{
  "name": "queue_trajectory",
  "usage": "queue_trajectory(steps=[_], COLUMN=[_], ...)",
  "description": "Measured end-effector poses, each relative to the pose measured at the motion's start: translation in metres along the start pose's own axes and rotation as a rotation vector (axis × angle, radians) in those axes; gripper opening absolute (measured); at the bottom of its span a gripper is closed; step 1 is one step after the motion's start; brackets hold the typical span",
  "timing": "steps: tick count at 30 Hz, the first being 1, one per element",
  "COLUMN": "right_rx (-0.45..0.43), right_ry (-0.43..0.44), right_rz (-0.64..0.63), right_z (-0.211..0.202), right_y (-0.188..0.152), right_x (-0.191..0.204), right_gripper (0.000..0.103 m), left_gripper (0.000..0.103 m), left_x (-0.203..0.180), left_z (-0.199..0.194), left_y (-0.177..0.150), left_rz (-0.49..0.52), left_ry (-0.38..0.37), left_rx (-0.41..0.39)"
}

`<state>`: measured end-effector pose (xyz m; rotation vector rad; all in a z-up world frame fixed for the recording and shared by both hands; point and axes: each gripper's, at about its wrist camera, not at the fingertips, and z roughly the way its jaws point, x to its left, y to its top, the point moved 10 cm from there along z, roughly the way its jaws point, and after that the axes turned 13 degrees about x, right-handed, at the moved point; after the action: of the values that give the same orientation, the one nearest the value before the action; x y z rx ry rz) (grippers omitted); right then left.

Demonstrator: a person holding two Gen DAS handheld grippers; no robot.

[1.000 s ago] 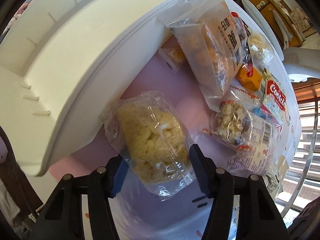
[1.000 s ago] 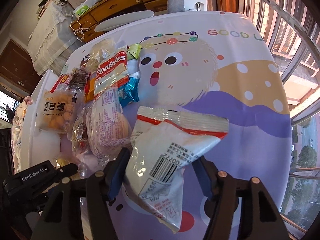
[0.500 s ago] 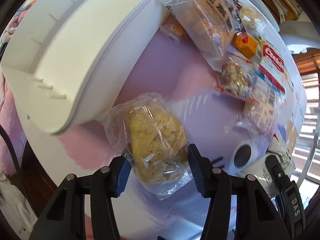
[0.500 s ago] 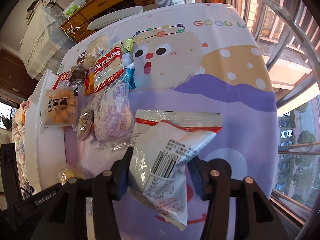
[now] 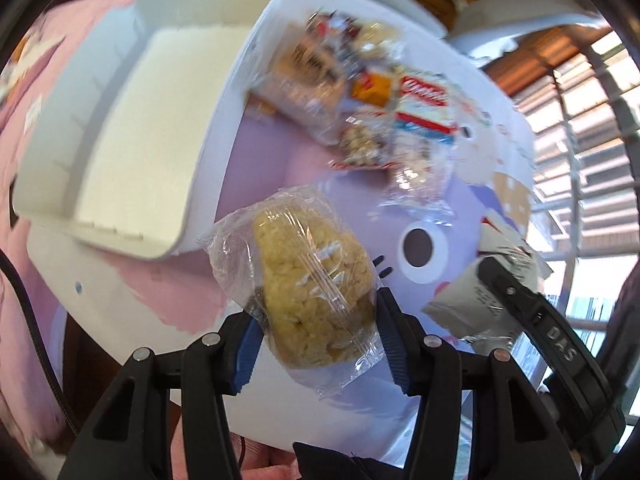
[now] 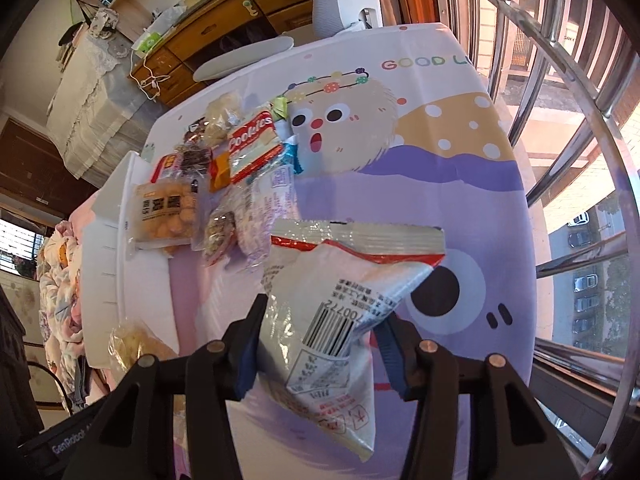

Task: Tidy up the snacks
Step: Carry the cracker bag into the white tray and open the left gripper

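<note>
Left gripper (image 5: 318,340) pointing steeply down, blue-padded fingers (image 5: 390,344) pinching a clear-wrapped yellow rice-puff cake (image 5: 310,284) by its lower half. Cake is off the tabletop (image 5: 168,304), hanging over the near edge of the cartoon-print cloth. White tray (image 5: 132,120) sits on the tabletop just up-left of it, nothing visible inside.

Right gripper (image 6: 320,350) also angled down, fingers (image 6: 246,354) clamped on a white snack packet (image 6: 340,300) with a red strip and a barcode; its jaws have just been closing in on the packet. Packet is crumpled between the pads, sealed top edge pointing away, bottom corner drooping below the fingers, clear of the cloth.

Rest of the snacks still in a loose pile (image 6: 224,184) on the tabletop's far-left part, beside the tray: red "Cookies" pack (image 6: 252,144), clear bag of round golden puffs (image 6: 166,212) overlapping the tray edge, an orange packet, a few smaller wrapped pieces. Left view is motion-blurred, so pile detail there is unreadable.

Right gripper's body shows at the left view's right edge, with the white packet visible.
</note>
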<state>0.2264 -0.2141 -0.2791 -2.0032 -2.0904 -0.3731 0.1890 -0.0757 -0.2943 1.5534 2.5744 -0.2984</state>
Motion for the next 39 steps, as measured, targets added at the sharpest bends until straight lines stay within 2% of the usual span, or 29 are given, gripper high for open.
queue_trajectory(steps=[4,9,15,19,28,33,39], right_rx=[-0.014,-0.023,-0.038,-0.065,-0.195,-0.253,-0.319], right_ry=[0.024,0.054,0.074,0.065,0.073,0.107,0.145], right_rz=[-0.008,-0.030,-0.027,-0.018,-0.018,-0.011,-0.026], right_z=[-0.010,-0.016,-0.019,-0.021,-0.033,-0.029,-0.025], right_y=[-0.009,-0.017,-0.023,-0.026,-0.026,-0.029,-0.038], right_x=[0.010,0.029,0.057,0.079,0.144,0.183,0.229], right_gripper=[0.052,0.051,0.051,0.051,0.051,0.052,0.052], left_gripper=[0.052,0.052,0.052,0.052,0.052,0.052,0.052], left_x=[-0.015,-0.006,0.018,0.032,0.071,0.099,0.136], left_z=[-0.025,-0.068,-0.105,-0.124,-0.154,-0.159,-0.157], left_y=[-0.008,-0.011,-0.005,0.002,0.041,0.060,0.081], left_rz=[0.082,0.158,0.247,0.311,0.458,0.533,0.554], left_ry=[-0.026,-0.091,-0.135,-0.177,-0.172,-0.156,-0.148], left_rx=[-0.076,-0.207,-0.271,-0.294,-0.317,-0.297,-0.261])
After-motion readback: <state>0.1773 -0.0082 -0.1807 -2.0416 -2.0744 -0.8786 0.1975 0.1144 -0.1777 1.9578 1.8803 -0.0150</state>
